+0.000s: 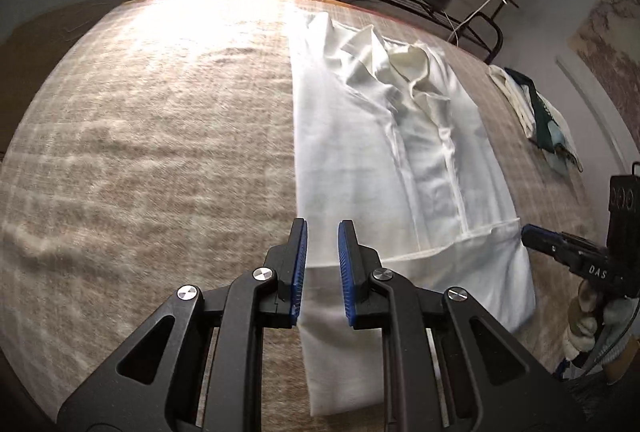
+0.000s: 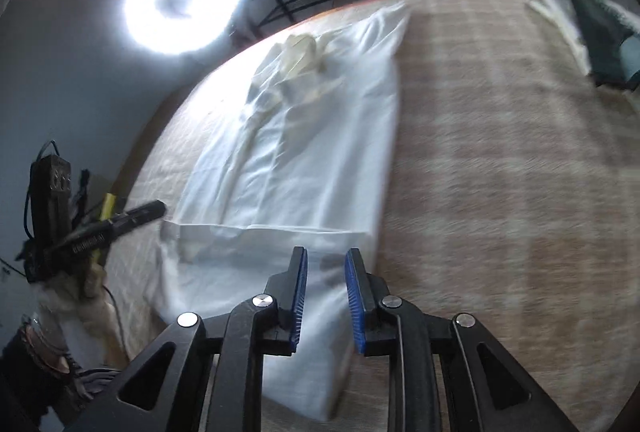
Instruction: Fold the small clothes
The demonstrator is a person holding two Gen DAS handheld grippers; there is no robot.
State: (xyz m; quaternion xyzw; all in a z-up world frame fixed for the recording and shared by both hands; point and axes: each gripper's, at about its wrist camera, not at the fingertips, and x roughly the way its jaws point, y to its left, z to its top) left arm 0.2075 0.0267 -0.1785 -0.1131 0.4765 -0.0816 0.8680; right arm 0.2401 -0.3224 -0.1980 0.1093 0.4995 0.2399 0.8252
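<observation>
White cotton shirt lies flat on the beige plaid-covered desk, collar at the far end, sides folded in, near hem already turned up into a band. Left tongs released, jaws apart, straddling the shirt's near-left corner; nothing gripped. Right tongs likewise released over the near-right corner. Pile of other clothes sits well apart at the far right. Risk: pinching only the top layer, so the folded band peels open on lift. Uneven grabs between the two sides would skew the next fold.
</observation>
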